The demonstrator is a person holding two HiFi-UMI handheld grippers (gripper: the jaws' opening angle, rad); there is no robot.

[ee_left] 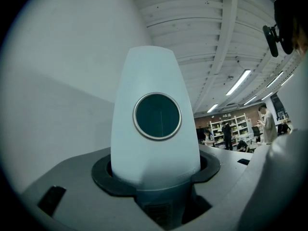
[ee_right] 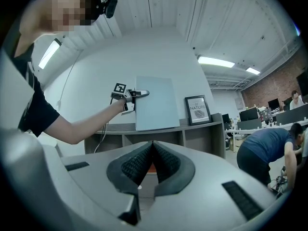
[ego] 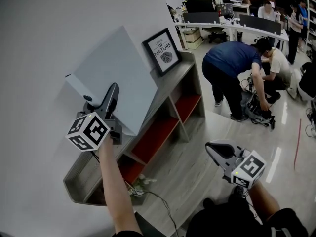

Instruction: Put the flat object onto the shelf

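Observation:
The flat object is a thick pale blue-grey panel (ego: 118,73) that stands on top of the grey shelf unit (ego: 183,69), close to the white wall. My left gripper (ego: 113,90) is shut on its left edge. In the left gripper view the panel's narrow edge face (ee_left: 156,148), which bears a dark round disc, fills the gap between the spread black pads (ee_left: 103,174). The right gripper view shows the panel (ee_right: 156,102) upright on the shelf top (ee_right: 192,126) with the left gripper (ee_right: 142,94) on it. My right gripper (ego: 213,148) hangs shut and empty in front of the shelf, its pads touching (ee_right: 152,146).
A framed "nature" print (ego: 163,51) leans on the shelf top right of the panel. The shelf has red-lined compartments (ego: 158,135), with a small plant (ego: 140,184) and a cable at its near end. Two people (ego: 232,63) bend over gear on the floor to the right, with desks behind them.

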